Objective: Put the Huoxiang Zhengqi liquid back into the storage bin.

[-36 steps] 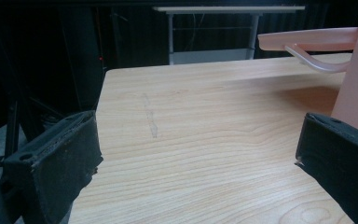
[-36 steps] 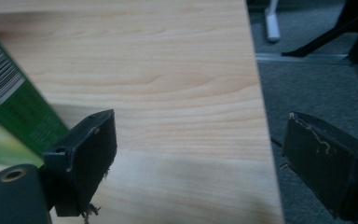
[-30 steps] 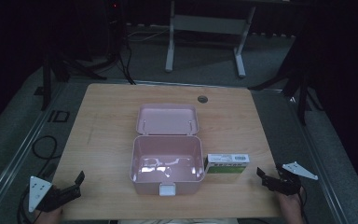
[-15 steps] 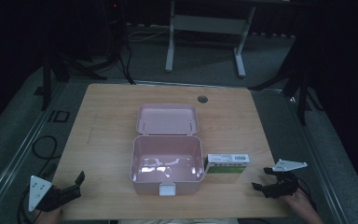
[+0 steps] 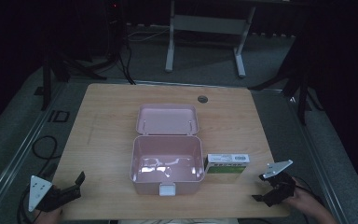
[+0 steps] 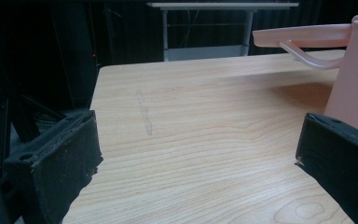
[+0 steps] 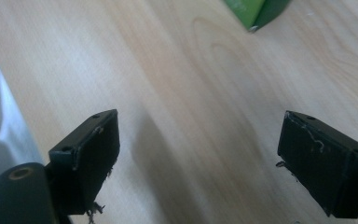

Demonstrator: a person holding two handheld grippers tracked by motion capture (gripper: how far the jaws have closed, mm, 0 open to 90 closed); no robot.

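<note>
Dark room around a pale wooden surface (image 5: 107,130): from above, the green-and-white carton (image 5: 227,167) sits touching the open pink plastic box (image 5: 167,158); a careless grab could shove both. Left gripper (image 6: 196,154) view: jaws apart, empty. Right gripper (image 7: 198,154) view: jaws apart, carton corner ahead

room: dark | floor (image 5: 200,60): grey, perhaps carpet | furniture: wooden table (image 5: 107,121), metal stand (image 5: 205,28)
</note>
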